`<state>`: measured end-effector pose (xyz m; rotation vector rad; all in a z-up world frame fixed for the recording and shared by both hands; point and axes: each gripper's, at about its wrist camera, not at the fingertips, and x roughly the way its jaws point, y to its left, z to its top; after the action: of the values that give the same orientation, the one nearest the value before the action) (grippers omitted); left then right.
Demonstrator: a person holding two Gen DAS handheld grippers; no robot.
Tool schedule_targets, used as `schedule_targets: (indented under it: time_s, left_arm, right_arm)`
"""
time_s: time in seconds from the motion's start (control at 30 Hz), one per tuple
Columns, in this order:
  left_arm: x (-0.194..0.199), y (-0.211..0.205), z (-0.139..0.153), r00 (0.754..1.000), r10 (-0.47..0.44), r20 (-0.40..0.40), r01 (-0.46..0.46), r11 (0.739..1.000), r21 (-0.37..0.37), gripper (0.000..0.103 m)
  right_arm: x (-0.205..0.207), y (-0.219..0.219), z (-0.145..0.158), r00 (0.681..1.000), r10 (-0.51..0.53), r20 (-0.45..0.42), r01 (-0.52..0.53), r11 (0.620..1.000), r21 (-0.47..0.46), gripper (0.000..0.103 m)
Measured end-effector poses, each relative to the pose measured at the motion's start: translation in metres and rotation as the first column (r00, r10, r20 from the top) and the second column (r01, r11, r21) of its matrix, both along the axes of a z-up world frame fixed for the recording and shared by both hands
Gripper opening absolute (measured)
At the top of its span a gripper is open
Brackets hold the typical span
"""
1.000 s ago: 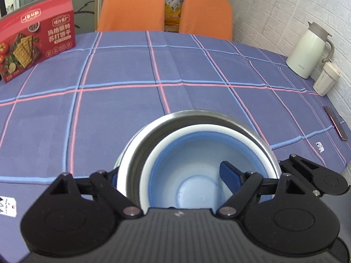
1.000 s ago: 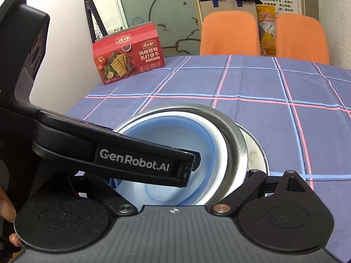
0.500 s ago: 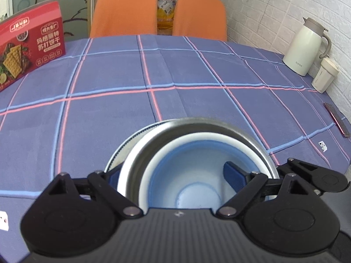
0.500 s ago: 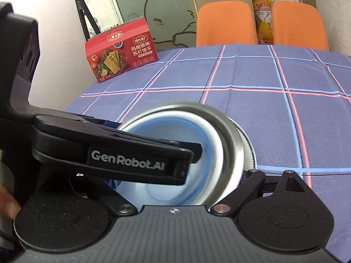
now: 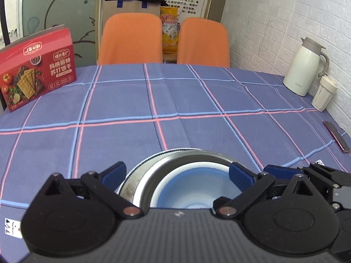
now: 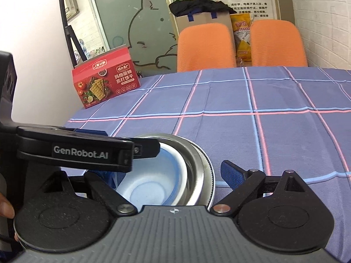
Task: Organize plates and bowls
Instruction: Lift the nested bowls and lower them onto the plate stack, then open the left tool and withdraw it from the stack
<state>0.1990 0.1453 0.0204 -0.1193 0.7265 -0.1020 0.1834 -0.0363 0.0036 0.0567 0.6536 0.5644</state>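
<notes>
Checked tablecloth [image 5: 175, 100] is spread beneath the nested blue bowl [image 5: 188, 190], steel bowl [image 5: 158, 175] and plate [image 5: 129, 182]. Left gripper [image 5: 177, 174] is splayed wide around them; right gripper [image 6: 169, 175] is likewise released, stacking apparently finished.

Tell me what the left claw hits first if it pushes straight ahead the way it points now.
The left claw, open, straddles the stacked bowls, so their far rim likely comes first. Beyond that only bare tablecloth shows up to the orange chairs; depth is hard to judge.

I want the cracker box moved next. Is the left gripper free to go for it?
Probably yes. The left gripper is open around the bowl stack, gripping nothing, and only bare tablecloth lies between it and the cracker box.
</notes>
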Motion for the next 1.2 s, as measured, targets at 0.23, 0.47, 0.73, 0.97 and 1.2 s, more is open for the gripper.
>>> schedule_targets:
  time_s: [0.23, 0.47, 0.73, 0.97, 1.2]
  left_arm:
    - [-0.018, -0.002, 0.004, 0.999, 0.021, 0.026, -0.021, 1.000, -0.009, 0.099]
    - [-0.054, -0.010, 0.014, 0.987, 0.070, 0.143, -0.063, 0.997, -0.054, 0.099]
    - [-0.104, -0.024, 0.007, 0.961, 0.180, 0.212, -0.168, 0.983, -0.070, 0.099]
    - [-0.137, -0.045, -0.009, 0.968, 0.152, 0.200, -0.150, 0.988, -0.025, 0.099]
    - [-0.160, -0.066, -0.020, 0.974, 0.135, 0.181, -0.140, 0.990, 0.018, 0.099]
  right_arm:
    - [-0.016, -0.006, 0.007, 0.999, -0.019, 0.036, 0.019, 1.000, 0.001, 0.080]
    - [-0.032, -0.014, 0.014, 0.990, -0.015, 0.140, 0.015, 1.000, 0.001, 0.081]
    - [-0.077, -0.039, 0.001, 0.963, -0.114, 0.246, 0.129, 0.991, -0.046, 0.081]
    - [-0.111, -0.065, -0.014, 0.933, -0.238, 0.270, 0.254, 0.967, -0.028, 0.081]
    - [-0.130, -0.078, -0.020, 0.915, -0.330, 0.234, 0.346, 0.938, -0.029, 0.081]
